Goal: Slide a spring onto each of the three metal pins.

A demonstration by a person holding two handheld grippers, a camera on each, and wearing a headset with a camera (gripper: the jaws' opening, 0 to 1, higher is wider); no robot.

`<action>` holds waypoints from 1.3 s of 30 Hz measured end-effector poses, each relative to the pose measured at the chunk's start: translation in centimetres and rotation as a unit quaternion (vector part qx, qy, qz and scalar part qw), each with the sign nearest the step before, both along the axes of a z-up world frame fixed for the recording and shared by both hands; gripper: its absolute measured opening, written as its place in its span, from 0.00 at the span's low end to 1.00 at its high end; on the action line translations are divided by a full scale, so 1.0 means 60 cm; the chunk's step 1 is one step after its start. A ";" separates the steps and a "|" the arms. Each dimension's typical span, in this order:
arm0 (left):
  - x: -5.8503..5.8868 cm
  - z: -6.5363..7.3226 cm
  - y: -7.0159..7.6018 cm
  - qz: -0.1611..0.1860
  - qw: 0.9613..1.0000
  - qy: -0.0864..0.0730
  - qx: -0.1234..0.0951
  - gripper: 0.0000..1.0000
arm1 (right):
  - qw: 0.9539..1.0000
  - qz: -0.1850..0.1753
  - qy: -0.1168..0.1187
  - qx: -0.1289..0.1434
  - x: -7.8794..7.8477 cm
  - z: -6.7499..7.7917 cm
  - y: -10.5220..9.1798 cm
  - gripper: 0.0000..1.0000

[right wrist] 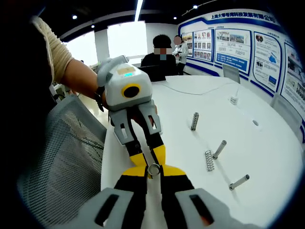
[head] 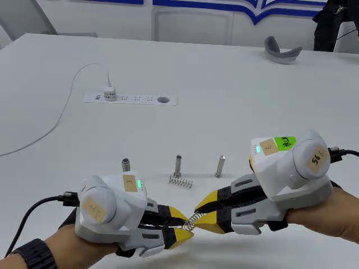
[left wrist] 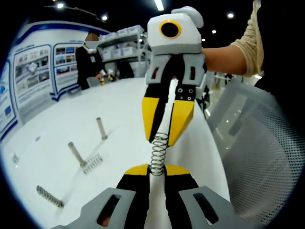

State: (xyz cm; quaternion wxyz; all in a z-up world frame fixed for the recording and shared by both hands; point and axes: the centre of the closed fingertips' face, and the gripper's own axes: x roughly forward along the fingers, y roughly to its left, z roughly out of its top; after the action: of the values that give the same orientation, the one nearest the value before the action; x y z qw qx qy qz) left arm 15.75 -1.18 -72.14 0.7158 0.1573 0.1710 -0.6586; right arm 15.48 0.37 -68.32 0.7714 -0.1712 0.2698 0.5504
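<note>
At white table (head: 235, 117), spring (head: 192, 221), power strip (head: 130, 99), posters (right wrist: 224, 46)

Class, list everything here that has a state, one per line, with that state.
Left tool: shut on the small steel coil spring.
Right tool: shut on the same spring.
Left metal pin: upright, spring on it.
Middle metal pin: upright, bare, loose spring lying at its base.
Right metal pin: standing, bare.

Head cam looks down on your left tool (head: 188, 231), right tool (head: 197, 214); tool cams face each other close, sharing the spring (head: 192, 222).
</note>
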 end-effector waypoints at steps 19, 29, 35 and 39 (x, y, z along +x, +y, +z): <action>0.003 0.004 -0.010 0.010 1.000 0.008 -0.014 0.11 | 1.000 -0.004 -0.016 0.007 0.008 0.008 0.011 0.11; 0.010 0.005 -0.004 0.023 0.999 0.011 -0.021 0.16 | 1.000 -0.008 -0.013 0.004 0.011 0.006 0.005 0.11; 0.017 0.006 0.006 0.036 0.999 0.014 -0.027 0.20 | 1.000 -0.016 -0.014 0.003 0.017 0.009 -0.004 0.11; 0.022 0.006 0.012 0.048 0.998 0.017 -0.030 0.23 | 1.000 -0.023 -0.016 0.004 0.022 0.012 -0.013 0.11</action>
State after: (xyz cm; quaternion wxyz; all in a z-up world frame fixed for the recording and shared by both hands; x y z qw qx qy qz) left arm 17.06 -0.44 -71.79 0.7478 0.1164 0.1703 -0.6311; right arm 16.78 -0.39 -67.58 0.7888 -0.1711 0.2592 0.5304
